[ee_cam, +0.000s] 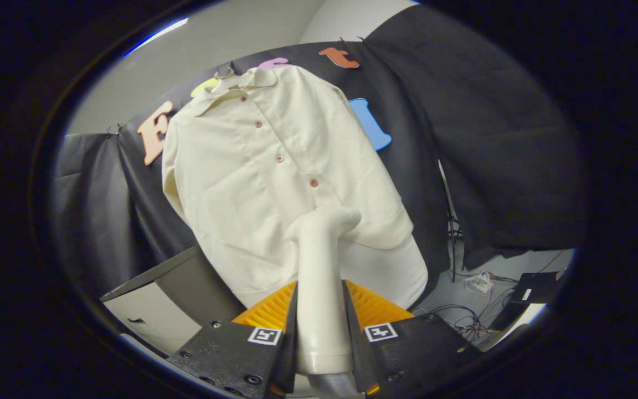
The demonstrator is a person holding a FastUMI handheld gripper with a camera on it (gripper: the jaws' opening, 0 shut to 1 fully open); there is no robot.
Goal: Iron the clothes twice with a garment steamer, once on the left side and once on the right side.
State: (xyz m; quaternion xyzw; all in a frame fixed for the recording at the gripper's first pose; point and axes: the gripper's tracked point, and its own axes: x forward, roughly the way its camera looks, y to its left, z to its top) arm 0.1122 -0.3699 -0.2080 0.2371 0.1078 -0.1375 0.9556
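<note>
Jaws pinch the garment steamer [322, 277] handle between them, its head against the shirt [274, 183].

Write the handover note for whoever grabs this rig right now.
Gripper: jaws shut on the steamer handle, which stands upright between them.
Steamer head sits at the shirt's lower front, near the bottom of the button line; whether it touches the cloth is unclear.
Shirt hangs on a hanger against the booth wall, buttoned, tilted in this view.
A box stands below the shirt; cables lie on the floor beyond.
Done: steamer picked up and brought to the shirt.
Left: how many passes are done can't be told from this; confirm left and right.
</note>
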